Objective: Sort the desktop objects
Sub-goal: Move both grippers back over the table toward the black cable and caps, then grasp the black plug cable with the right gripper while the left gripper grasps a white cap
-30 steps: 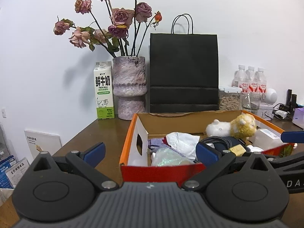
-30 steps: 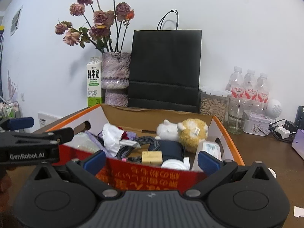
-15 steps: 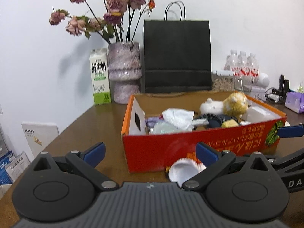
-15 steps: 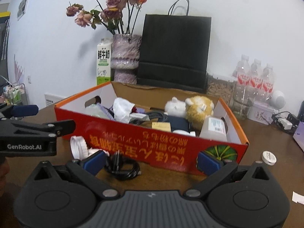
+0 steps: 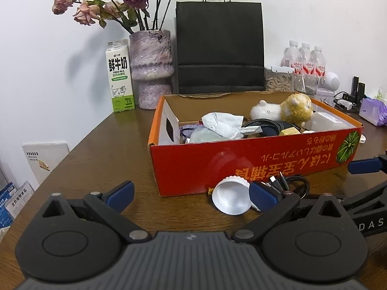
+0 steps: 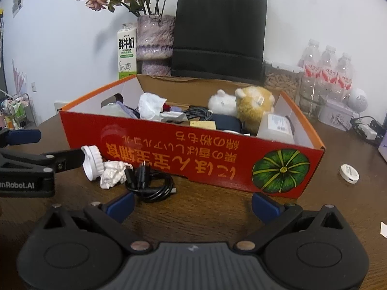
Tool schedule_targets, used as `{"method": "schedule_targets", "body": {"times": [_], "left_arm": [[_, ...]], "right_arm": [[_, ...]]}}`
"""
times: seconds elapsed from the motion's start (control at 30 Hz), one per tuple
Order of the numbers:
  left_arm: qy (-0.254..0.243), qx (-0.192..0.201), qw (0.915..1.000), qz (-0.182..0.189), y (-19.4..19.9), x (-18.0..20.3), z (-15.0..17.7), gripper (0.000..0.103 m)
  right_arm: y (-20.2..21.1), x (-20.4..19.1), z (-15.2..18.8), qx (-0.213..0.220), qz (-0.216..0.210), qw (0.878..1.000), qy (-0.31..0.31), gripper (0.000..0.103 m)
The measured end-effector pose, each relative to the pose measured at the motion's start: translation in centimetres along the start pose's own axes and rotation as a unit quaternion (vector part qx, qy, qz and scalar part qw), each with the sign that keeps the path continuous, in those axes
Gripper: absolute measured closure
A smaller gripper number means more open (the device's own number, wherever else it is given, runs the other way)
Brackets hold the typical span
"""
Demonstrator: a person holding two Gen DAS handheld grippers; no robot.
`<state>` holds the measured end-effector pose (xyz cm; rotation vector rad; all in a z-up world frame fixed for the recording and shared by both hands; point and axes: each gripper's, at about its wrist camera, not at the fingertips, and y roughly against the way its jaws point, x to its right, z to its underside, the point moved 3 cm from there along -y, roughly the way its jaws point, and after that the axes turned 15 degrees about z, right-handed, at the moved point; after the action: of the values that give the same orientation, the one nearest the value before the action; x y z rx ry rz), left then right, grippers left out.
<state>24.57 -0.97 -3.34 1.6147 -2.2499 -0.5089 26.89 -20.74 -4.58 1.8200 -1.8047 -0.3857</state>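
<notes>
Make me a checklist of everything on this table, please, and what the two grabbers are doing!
Surface: brown wooden table, mostly bare near the cameras.
Job's things: red box holding plush toys, tissue, cord and a bottle; outside it a white cap, paper wad and small disc.
Clutter: milk carton, vase, black bag, water bottles.
Grippers: left gripper and right gripper both open, holding nothing.
Cables: black cable coiled before the box.
Surroundings: white wall; papers beside the table.

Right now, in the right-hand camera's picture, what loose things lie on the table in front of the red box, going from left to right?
White lid → crumpled paper → black cable → then, far right past the box's corner, a small white round case.
</notes>
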Motion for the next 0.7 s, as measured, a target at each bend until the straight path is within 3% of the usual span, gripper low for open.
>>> {"method": "schedule_targets", "body": {"times": [0.3, 0.5, 0.57, 0.63, 0.67, 0.7], "left_arm": [[0.013, -0.019, 0.9994, -0.026, -0.4, -0.8, -0.1, 0.000], [0.022, -0.027, 0.9989, -0.031, -0.5, -1.3, -0.1, 0.000], [0.023, -0.023, 0.9990, -0.031, -0.3, -1.3, -0.1, 0.000], [0.024, -0.022, 0.9991, -0.028, -0.3, -1.3, -0.1, 0.000], [0.024, -0.022, 0.9991, -0.026, -0.3, -1.3, -0.1, 0.000], [0.024, -0.022, 0.9992, -0.023, -0.3, -1.2, -0.2, 0.000]], "right_arm": [[-0.9, -1.3, -0.4, -0.008, -0.012, 1.000, 0.015, 0.000], [-1.8, -2.9, -1.2, -0.011, -0.013, 0.999, 0.034, 0.011], [-2.0, -3.1, -1.4, -0.009, -0.023, 0.999, 0.035, 0.019], [-2.0, -3.2, -1.5, -0.009, -0.045, 0.999, 0.029, 0.036], [-1.9, -3.1, -1.4, -0.008, -0.062, 0.998, 0.026, 0.051], [-1.7, -3.0, -1.4, -0.006, -0.068, 0.997, 0.025, 0.051]]}}
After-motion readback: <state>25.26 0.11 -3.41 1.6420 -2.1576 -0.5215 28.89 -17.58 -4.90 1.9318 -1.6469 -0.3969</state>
